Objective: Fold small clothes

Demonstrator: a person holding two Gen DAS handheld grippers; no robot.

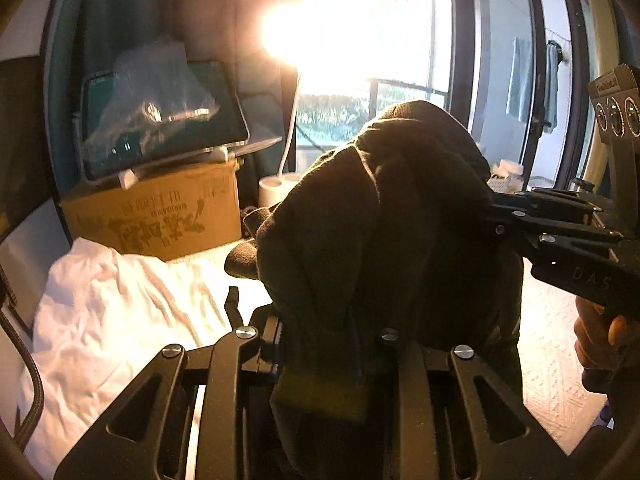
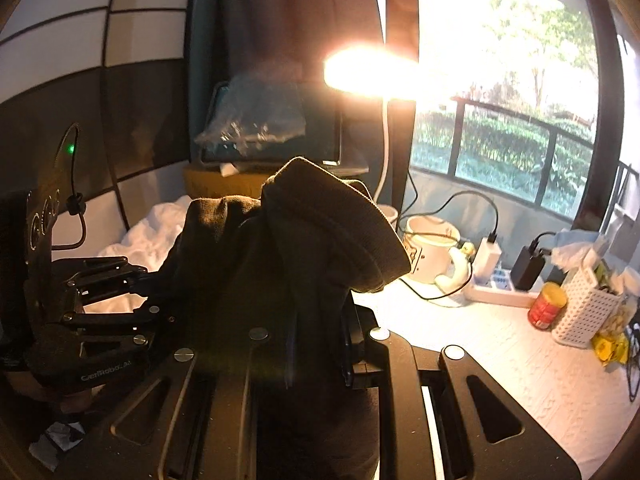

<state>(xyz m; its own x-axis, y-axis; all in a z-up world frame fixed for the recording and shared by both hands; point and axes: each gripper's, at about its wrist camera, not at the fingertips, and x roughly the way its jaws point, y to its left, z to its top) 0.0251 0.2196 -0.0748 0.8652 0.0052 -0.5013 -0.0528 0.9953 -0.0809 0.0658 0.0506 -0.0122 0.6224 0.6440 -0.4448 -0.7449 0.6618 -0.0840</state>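
Note:
A dark olive knit garment hangs in the air between both grippers, above the table. My left gripper is shut on its lower edge; the cloth drapes over the jaws and hides the fingertips. My right gripper comes in from the right and is shut on the garment's other side. In the right wrist view the garment covers my right gripper, with a ribbed cuff sticking up, and the left gripper pinches it from the left.
A white crumpled cloth lies at the left. A cardboard box with a tablet stands behind. A lit lamp, mug, chargers, red can and white basket stand on the white table at the right.

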